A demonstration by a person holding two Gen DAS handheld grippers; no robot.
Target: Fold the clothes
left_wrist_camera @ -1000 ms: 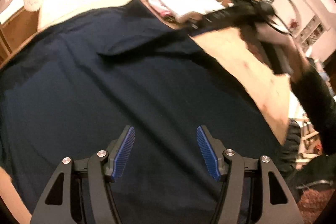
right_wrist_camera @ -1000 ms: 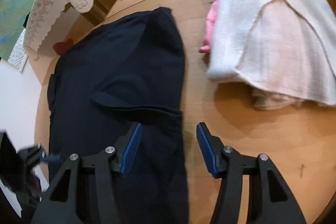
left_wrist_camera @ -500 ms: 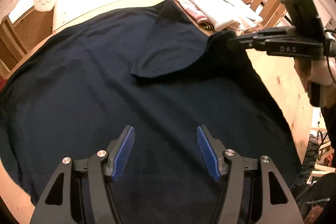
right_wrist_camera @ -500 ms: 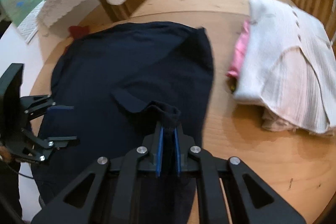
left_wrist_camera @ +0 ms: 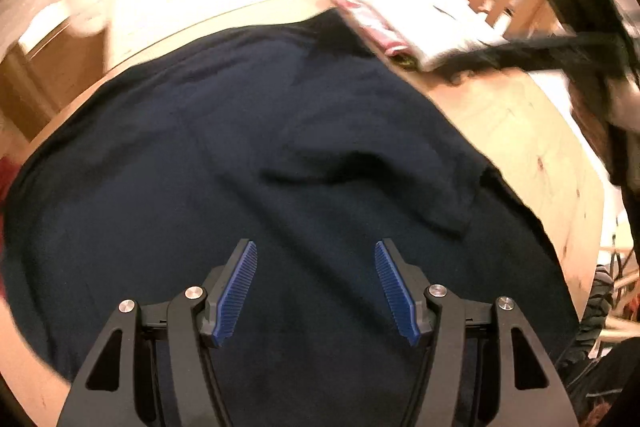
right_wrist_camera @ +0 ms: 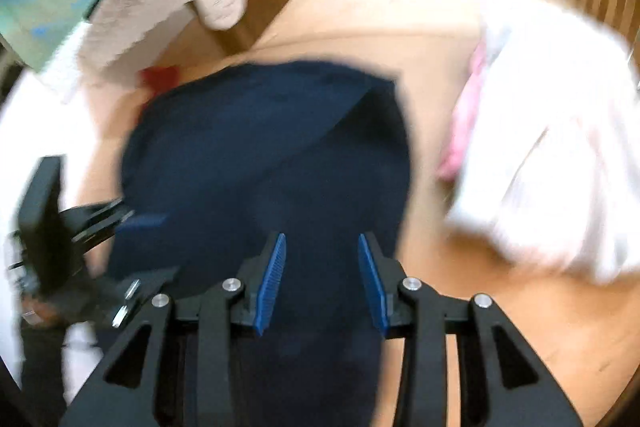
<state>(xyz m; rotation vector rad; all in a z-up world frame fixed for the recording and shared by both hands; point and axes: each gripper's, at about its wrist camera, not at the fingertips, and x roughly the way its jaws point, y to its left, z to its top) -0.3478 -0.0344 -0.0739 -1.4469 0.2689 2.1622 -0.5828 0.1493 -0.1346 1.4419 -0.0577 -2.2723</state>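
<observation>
Wood slats stand behind the wooden tabletop (left_wrist_camera: 516,131), and a dark blue shirt (left_wrist_camera: 240,163) lies spread flat on it, covering most of the near side. One sleeve (left_wrist_camera: 372,167) is folded in over the middle of the shirt.

Both grippers hang over the shirt. The left gripper (left_wrist_camera: 316,287) has its fingers wide apart and holds nothing. The right gripper (right_wrist_camera: 322,279) has its fingers apart too, with only blue cloth showing under the gap.

A pile of folded white and pink clothes (right_wrist_camera: 552,155) sits to the right of the shirt, just beside it.

What could go wrong: the folded sleeve looks loose and bumpy, so it may slide back out if the next pull drags the cloth under it. The pile is close, and a wide swing could knock it.

Half a second ago the right fingers were pinched on the sleeve. Now they have let go, and the sleeve lies on the shirt.
</observation>
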